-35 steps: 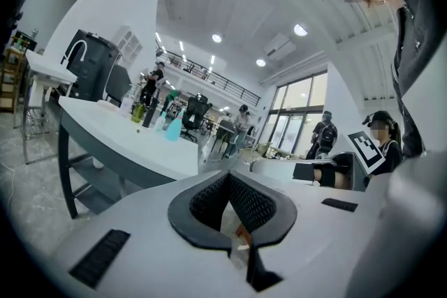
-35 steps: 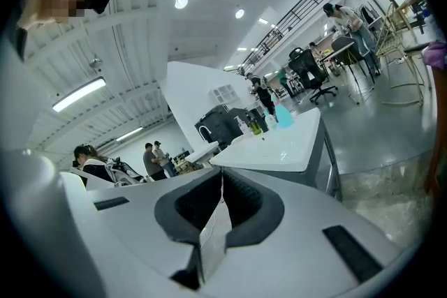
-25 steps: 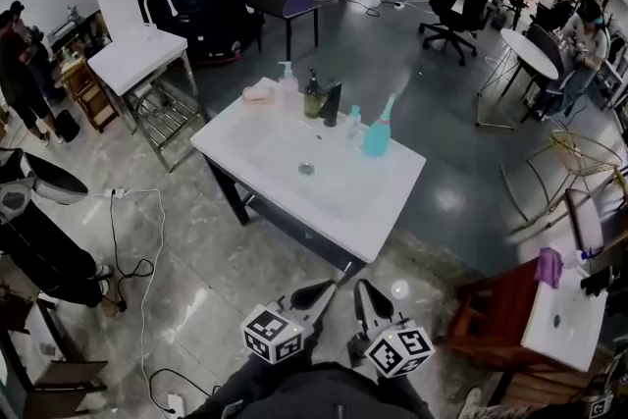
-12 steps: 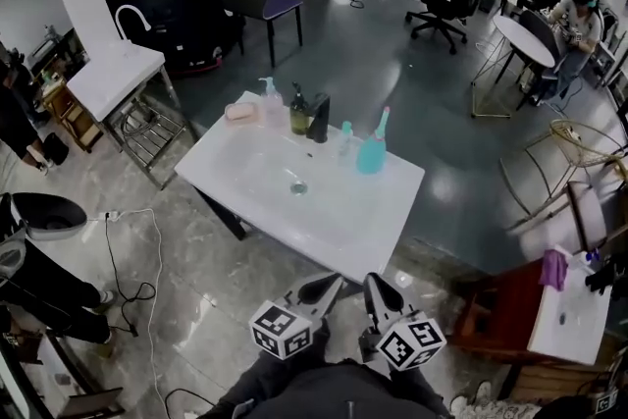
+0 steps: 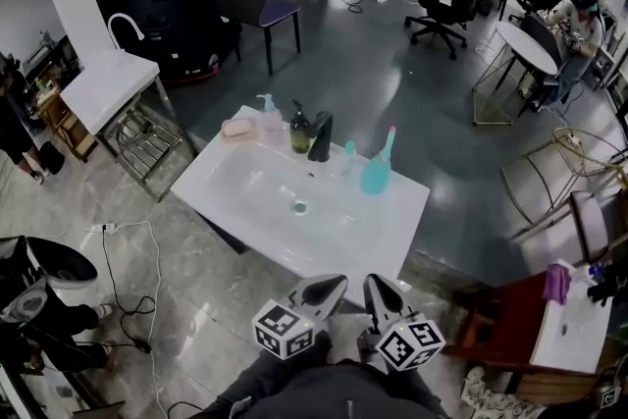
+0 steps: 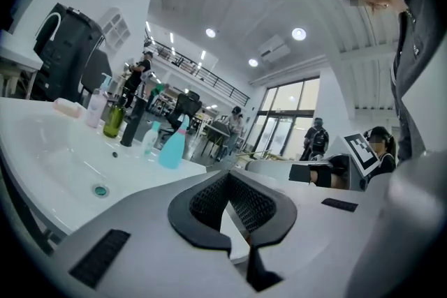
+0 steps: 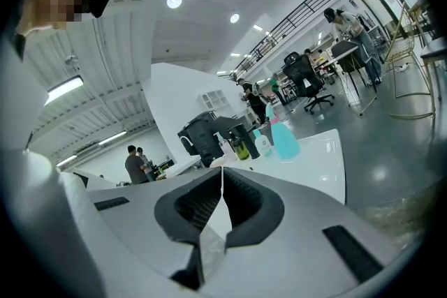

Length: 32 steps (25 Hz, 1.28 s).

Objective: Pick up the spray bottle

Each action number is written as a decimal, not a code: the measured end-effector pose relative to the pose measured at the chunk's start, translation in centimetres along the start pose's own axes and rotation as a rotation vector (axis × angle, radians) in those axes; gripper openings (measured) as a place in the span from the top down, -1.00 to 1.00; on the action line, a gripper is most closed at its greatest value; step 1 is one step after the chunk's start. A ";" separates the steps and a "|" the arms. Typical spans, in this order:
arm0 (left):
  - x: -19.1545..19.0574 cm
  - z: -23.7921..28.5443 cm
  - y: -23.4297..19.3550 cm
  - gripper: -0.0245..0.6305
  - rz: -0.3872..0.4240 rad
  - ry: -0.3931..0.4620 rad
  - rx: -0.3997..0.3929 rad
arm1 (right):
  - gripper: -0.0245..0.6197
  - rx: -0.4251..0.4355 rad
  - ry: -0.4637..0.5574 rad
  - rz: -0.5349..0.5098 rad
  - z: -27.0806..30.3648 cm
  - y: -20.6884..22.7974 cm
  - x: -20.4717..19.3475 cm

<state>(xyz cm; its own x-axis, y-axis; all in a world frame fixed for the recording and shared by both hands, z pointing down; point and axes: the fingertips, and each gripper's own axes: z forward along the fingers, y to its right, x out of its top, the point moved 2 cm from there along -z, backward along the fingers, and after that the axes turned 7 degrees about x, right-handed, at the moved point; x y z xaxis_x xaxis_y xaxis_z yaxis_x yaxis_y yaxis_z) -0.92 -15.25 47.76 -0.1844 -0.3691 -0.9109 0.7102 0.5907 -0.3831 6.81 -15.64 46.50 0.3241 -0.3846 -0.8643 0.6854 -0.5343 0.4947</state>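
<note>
Standing on white table [image 5: 363,221], just right of black faucet [image 5: 319,136]: teal spray bottle [image 5: 376,170], upright, untouched. Left of faucet: green bottle [image 5: 299,132], pump bottle [image 5: 267,118], pink item, possibly soap [image 5: 235,127]. Left tongs [image 5: 334,284], right tongs [image 5: 375,284]: pressed together, empty, well apart from faucet.

A white washbasin counter [image 5: 368,229] has a drain [image 5: 300,207] in its basin. Along its far edge, left to right, stand a pink soap bar [image 5: 235,127], a pump bottle [image 5: 271,121], an olive bottle [image 5: 299,130], a black tap [image 5: 320,136], a small clear bottle [image 5: 347,158] and a teal spray bottle [image 5: 376,170].
</note>
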 end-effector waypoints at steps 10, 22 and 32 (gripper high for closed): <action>0.4 1.6 -1.7 0.91 0.007 -0.016 -0.051 | 0.89 -0.044 0.023 0.001 1.9 1.2 0.2; 2.2 2.8 -1.6 0.91 0.039 -0.013 -0.095 | 0.89 -0.125 0.060 -0.122 0.5 2.2 3.4; 4.0 5.1 -1.7 0.91 0.061 0.015 -0.078 | 0.89 -0.069 0.078 -0.154 2.3 3.4 5.8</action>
<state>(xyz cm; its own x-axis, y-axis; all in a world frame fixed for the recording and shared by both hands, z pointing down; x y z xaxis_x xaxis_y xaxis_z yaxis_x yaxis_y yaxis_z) 0.60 -21.35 45.53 -0.1530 -0.3203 -0.9349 0.6656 0.6659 -0.3371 9.55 -21.45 43.40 0.2591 -0.2413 -0.9352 0.7729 -0.5288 0.3506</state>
